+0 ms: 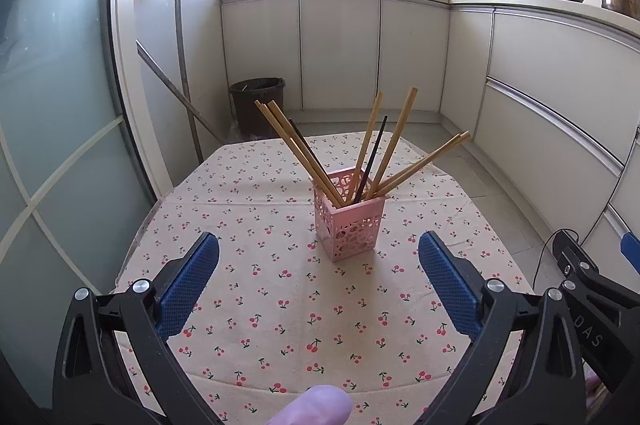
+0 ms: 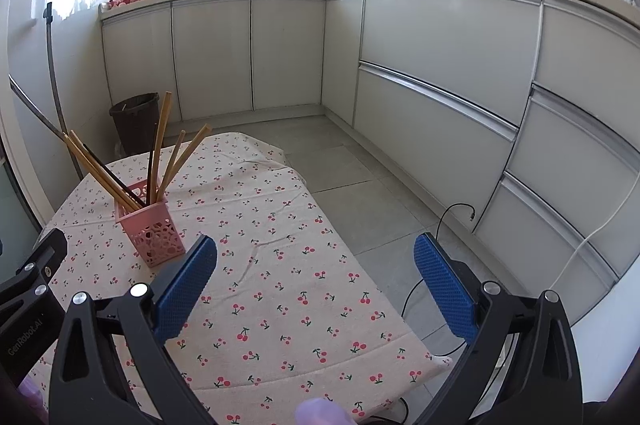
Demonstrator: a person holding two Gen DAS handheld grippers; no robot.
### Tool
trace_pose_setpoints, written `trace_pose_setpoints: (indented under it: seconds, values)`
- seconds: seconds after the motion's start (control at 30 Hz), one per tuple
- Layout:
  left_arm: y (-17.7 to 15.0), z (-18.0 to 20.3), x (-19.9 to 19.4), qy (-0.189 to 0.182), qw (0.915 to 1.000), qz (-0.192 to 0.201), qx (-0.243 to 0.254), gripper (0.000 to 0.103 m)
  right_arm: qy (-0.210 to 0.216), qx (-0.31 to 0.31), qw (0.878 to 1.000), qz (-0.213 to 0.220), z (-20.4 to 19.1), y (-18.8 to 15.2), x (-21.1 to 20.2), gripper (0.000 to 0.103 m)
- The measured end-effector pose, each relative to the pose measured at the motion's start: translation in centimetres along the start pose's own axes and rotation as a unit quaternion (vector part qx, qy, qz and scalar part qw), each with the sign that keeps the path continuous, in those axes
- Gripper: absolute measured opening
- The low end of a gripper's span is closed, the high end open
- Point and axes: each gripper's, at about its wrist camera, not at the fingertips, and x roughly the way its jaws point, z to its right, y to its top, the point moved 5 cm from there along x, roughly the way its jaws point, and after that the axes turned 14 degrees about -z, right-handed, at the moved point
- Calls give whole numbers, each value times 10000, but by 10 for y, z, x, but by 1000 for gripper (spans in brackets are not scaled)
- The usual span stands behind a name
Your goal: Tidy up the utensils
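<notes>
A pink holder (image 1: 349, 221) with a pattern of round holes stands upright on the table (image 1: 280, 305), which is covered with a cherry-print cloth. Inside it are the chopsticks (image 1: 316, 161): several wooden ones and two black ones, all leaning outward in different directions. No chopstick lies on the cloth.

The left hand-held gripper (image 1: 318, 285) is above the near part of the table, its blue pads spread wide, holding nothing. The holder is in front of it, a little beyond the fingertips and between their lines.

The right hand-held gripper (image 2: 316, 285) is also spread wide and empty. It is over the right edge of the table, with its right finger above the grey floor (image 2: 360, 193). In this view the holder (image 2: 150, 233) stands to the left, just beside the left pad; whether they touch, I cannot tell.

Behind the table are white cabinets (image 2: 420, 65) and a dark bin (image 1: 258, 103).
</notes>
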Motion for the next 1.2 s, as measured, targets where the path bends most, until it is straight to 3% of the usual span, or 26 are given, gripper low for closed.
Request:
trace_pose_setpoints:
  seconds: [1.2]
  values:
    - [-3, -1, 3, 28, 10000, -37, 44, 96, -11, 8, 10000, -4, 1, -2, 1, 96]
